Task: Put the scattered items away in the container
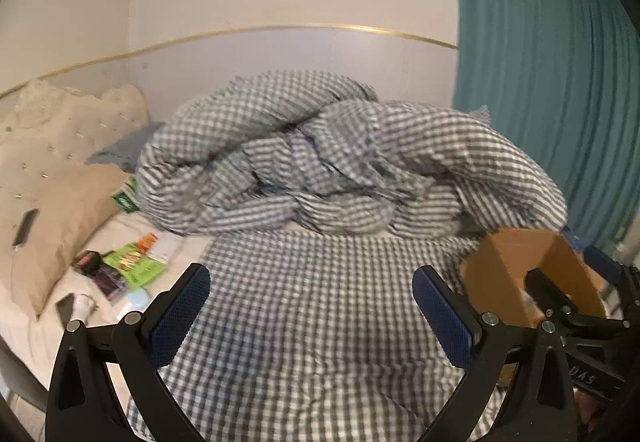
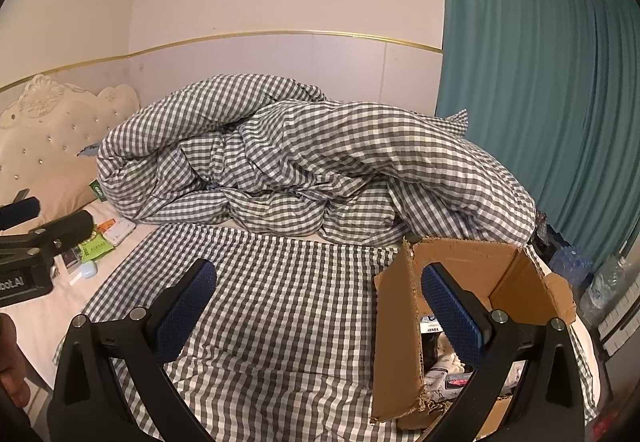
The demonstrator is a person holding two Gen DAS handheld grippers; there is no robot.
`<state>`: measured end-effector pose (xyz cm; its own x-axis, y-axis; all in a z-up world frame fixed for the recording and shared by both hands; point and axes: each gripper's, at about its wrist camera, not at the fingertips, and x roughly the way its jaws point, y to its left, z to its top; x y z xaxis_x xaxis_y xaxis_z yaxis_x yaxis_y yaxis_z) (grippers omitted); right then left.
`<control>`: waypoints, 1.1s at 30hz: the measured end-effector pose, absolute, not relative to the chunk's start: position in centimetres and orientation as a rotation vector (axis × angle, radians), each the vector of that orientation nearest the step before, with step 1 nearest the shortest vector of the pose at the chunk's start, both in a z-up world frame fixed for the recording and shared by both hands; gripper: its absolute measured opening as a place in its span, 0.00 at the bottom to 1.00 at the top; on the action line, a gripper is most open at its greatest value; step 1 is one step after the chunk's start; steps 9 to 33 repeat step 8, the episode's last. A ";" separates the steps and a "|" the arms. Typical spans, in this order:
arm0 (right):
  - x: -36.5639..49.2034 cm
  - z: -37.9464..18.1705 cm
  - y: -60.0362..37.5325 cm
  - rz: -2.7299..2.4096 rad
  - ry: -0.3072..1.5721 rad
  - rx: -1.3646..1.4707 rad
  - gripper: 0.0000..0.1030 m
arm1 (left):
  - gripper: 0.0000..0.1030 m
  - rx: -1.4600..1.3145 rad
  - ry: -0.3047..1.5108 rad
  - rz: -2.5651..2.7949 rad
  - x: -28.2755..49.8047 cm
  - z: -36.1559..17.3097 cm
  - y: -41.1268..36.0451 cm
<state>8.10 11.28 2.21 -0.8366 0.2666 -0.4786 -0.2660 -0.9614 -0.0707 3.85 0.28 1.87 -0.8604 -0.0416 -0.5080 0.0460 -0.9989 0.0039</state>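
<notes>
Your right claw (image 2: 316, 306) hangs apart and empty just over the box (image 2: 472, 266), likely after a drop, while your left claw (image 1: 310, 306), also apart, faces the remaining items (image 1: 128, 262) lying well left of the box.

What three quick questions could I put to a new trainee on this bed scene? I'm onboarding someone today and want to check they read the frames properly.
1. True or false: the cardboard box already holds some items.
2. Which gripper is nearer the box: left gripper or right gripper?
3. Where do the scattered items lie: (a) on the heaped checked duvet, (b) on the white sheet beside the pillow, (c) on the floor?

Key: 1 true; 2 right gripper; 3 b.
</notes>
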 end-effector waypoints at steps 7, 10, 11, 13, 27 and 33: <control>7.9 1.9 11.6 2.768 0.004 -0.728 1.00 | 1.00 0.856 0.019 -2.987 3.5 1.5 0.4; 7.9 1.9 11.6 2.768 0.002 -0.729 1.00 | 1.00 0.868 0.029 -2.985 3.4 1.4 0.4; 7.9 1.9 11.6 2.768 0.002 -0.729 1.00 | 1.00 0.868 0.029 -2.985 3.4 1.4 0.4; 7.9 1.9 11.6 2.768 0.002 -0.729 1.00 | 1.00 0.868 0.029 -2.985 3.4 1.4 0.4; 7.9 1.9 11.6 2.768 0.002 -0.729 1.00 | 1.00 0.868 0.029 -2.985 3.4 1.4 0.4; 7.9 1.9 11.6 2.768 0.002 -0.729 1.00 | 1.00 0.868 0.029 -2.985 3.4 1.4 0.4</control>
